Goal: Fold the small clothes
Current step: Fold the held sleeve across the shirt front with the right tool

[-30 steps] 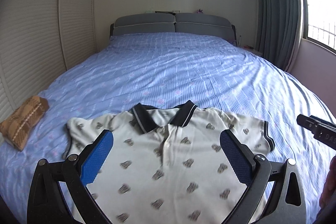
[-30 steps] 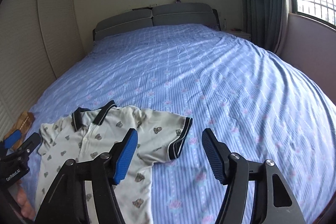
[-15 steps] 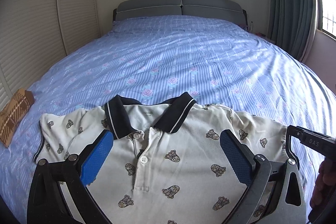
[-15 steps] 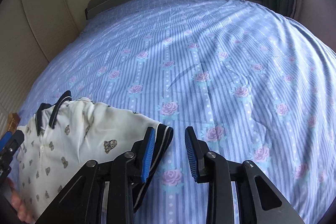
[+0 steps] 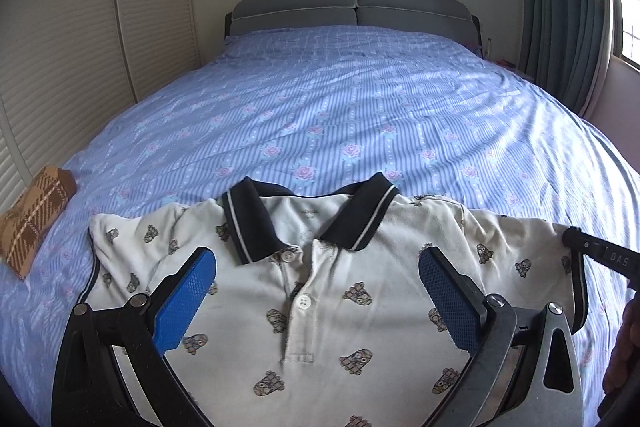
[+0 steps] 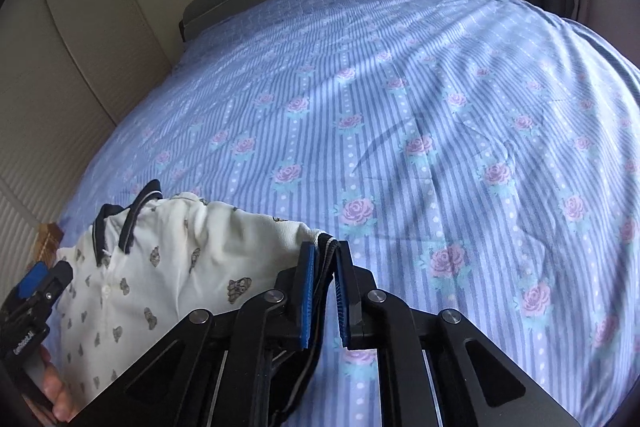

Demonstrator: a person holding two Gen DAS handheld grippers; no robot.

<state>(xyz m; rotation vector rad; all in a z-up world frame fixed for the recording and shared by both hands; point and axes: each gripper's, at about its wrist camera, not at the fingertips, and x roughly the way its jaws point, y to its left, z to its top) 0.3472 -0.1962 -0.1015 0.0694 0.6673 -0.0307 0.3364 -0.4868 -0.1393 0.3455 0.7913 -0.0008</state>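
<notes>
A small cream polo shirt [image 5: 320, 291] with a dark collar and a bear print lies face up on the near part of the bed. My left gripper [image 5: 316, 301] is open and hovers over its chest, one blue pad to each side of the button placket. My right gripper [image 6: 325, 291] is shut on the dark-trimmed cuff of the shirt's right sleeve [image 6: 326, 247], which is lifted slightly off the bedspread. The shirt [image 6: 168, 267] stretches to the left of it. The right gripper's tip [image 5: 600, 257] shows at the sleeve in the left wrist view.
A blue striped floral bedspread [image 5: 360, 115] covers the large bed. A folded brown plaid cloth [image 5: 34, 219] lies at the left edge. A grey headboard [image 5: 352, 7] stands at the far end, slatted wardrobe doors [image 5: 60, 47] on the left, curtains [image 5: 560, 7] on the right.
My right gripper came down onto the right sleeve and closed on its cuff. My left gripper moved forward and lower over the shirt's chest, staying open.
</notes>
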